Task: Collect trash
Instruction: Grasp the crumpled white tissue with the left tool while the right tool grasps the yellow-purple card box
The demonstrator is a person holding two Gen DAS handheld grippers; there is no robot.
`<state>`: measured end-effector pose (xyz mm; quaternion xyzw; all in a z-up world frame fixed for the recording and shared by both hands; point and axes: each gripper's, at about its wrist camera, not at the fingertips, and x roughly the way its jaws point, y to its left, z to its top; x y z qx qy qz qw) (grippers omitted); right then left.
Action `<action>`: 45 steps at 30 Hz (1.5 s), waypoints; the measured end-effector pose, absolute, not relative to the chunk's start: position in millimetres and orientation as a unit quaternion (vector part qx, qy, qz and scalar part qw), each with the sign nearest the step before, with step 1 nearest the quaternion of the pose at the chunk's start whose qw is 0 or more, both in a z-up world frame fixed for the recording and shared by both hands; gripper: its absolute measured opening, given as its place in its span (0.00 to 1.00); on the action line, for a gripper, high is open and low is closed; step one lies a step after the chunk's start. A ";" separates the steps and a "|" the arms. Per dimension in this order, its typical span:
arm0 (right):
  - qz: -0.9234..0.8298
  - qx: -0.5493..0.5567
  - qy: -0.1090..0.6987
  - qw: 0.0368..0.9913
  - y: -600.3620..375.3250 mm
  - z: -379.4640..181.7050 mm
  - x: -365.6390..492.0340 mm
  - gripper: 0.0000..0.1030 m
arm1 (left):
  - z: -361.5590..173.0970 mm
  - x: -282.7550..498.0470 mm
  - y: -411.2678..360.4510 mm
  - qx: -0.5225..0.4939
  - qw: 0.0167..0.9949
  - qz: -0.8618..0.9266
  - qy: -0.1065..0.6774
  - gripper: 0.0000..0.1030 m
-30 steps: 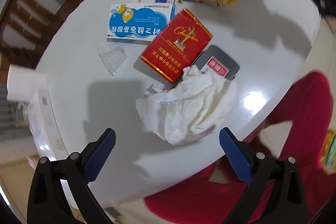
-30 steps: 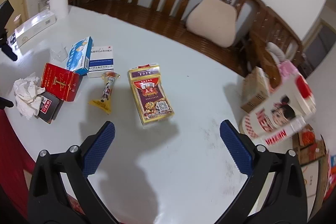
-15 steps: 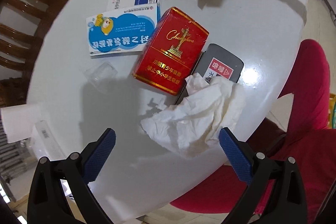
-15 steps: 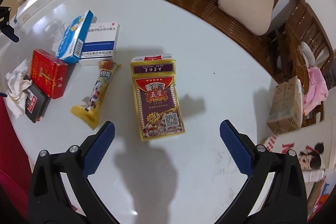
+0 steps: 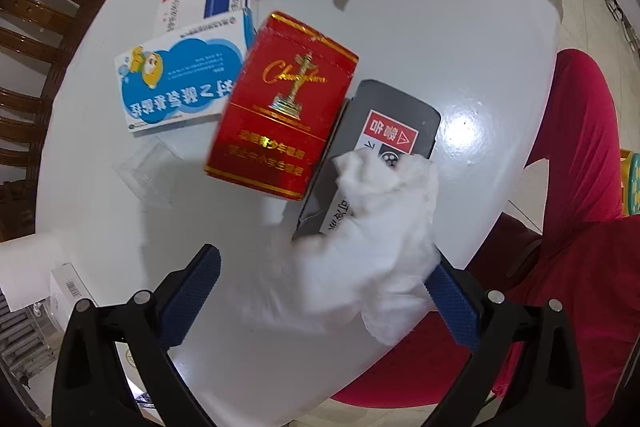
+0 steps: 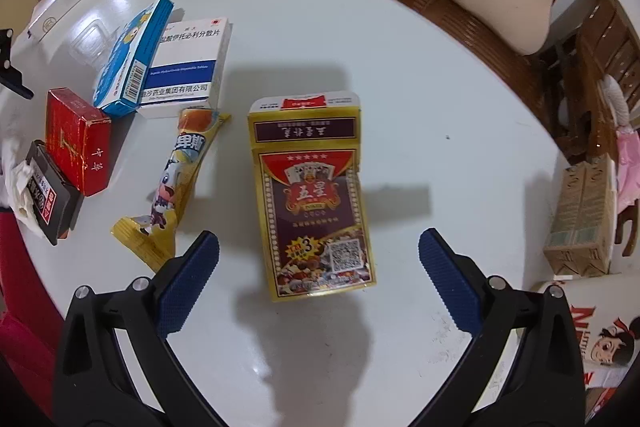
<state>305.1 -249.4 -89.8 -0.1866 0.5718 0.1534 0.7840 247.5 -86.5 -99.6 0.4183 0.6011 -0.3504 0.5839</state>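
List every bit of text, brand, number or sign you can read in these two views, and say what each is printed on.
"五星" and a large "3": playing card box.
"盐酸伊托必利分散片": white and blue medicine box.
"中华": end of the red cigarette pack; its gold script on the face is blurred.
Red warning-triangle sign: black box.
Blue cloud medicine box and snack wrapper: not reliably readable.

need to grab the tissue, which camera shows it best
Left wrist view: the crumpled tissue fills the space between the open left tongs, draped over the black box. Right wrist view shows only a sliver at its left edge.
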 end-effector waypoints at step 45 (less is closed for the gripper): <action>0.148 -0.152 0.614 0.760 -250.1 -125.2 322.7 0.61 | -121.4 191.6 -41.5 0.377 0.598 -0.322 0.630 0.57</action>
